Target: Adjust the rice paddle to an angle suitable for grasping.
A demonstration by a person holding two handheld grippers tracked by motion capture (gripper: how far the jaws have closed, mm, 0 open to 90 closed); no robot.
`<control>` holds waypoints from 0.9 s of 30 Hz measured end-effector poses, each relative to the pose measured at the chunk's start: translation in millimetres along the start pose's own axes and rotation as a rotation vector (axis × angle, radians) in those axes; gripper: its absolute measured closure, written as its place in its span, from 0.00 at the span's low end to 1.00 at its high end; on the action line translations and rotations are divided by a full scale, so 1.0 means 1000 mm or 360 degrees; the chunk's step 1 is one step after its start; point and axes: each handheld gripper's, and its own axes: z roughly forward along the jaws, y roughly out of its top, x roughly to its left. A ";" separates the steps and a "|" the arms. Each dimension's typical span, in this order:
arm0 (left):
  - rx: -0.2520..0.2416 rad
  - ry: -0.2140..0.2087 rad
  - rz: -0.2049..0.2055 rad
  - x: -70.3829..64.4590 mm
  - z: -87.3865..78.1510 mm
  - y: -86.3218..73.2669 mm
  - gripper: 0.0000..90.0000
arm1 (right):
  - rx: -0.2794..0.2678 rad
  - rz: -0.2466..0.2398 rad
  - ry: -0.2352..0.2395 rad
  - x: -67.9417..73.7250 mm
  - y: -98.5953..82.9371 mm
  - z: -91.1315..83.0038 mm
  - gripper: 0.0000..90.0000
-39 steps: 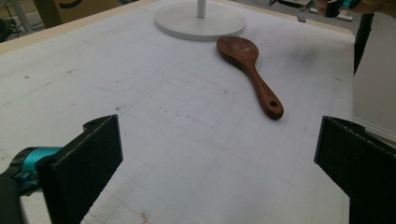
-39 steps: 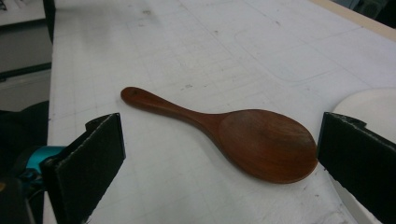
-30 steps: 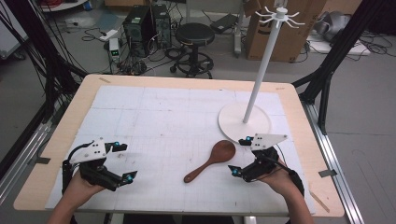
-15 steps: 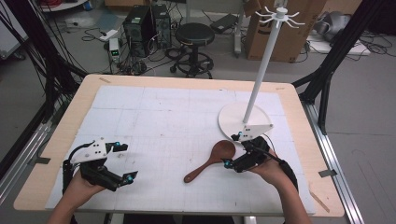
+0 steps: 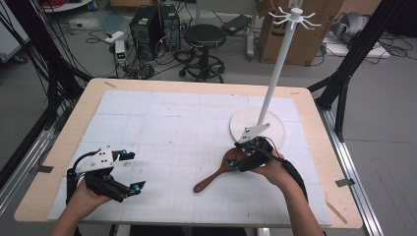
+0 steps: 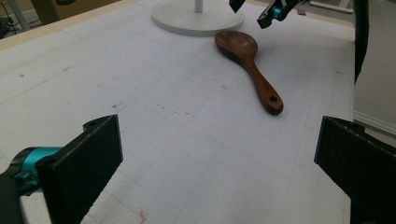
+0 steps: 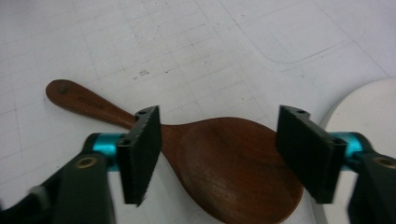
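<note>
We see one wooden spoon (image 5: 215, 172) on the table (image 5: 147, 86). It's dark reddish brown & smooth, w/ a wide, flat, round bowl and a short handle. The handle gets thin near the bowl and fat again at the end. There's a small round hole at that end. It lies flat on the white grid mat (image 5: 167, 123), near the right side of the table, bowl end just beside the white round base (image 5: 273, 123) of the hook stand (image 5: 278, 73). The handle points toward our side & a bit left.

Our right gripper (image 5: 242, 158) is low over the bowl of the spoon. In the right gripper view its jaws stand apart, one on each side of the bowl, at the neck end. The right gripper there (image 7: 219, 149) isn't squeezing the spoon (image 7: 187, 149); we see gaps on both sides.

Our left gripper (image 5: 129, 169) sits at the near left part of the mat, well apart from the spoon. Its jaws are wide apart w/ nothing between them. In the left gripper view (image 6: 217, 161) the spoon (image 6: 247, 60) lies far ahead.

Count: 1 spoon, 1 stand, 2 grippers, 2 hands. Behind the table: 1 black stool (image 5: 205, 37), 1 cardboard box (image 5: 285, 34).
</note>
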 end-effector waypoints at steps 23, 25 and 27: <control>0.0015 0.0005 0.0004 0.000 0.001 -0.001 0.02 | 0.0246 0.0086 -0.0057 -0.013 0.025 0.031 1.00; 0.0016 0.0005 0.0004 0.000 0.001 -0.001 0.02 | 0.0274 0.0110 -0.0038 -0.014 0.026 0.036 1.00; 0.0021 0.0005 0.0006 0.000 0.001 -0.001 0.02 | 0.0301 0.0095 -0.0036 -0.014 0.026 0.041 1.00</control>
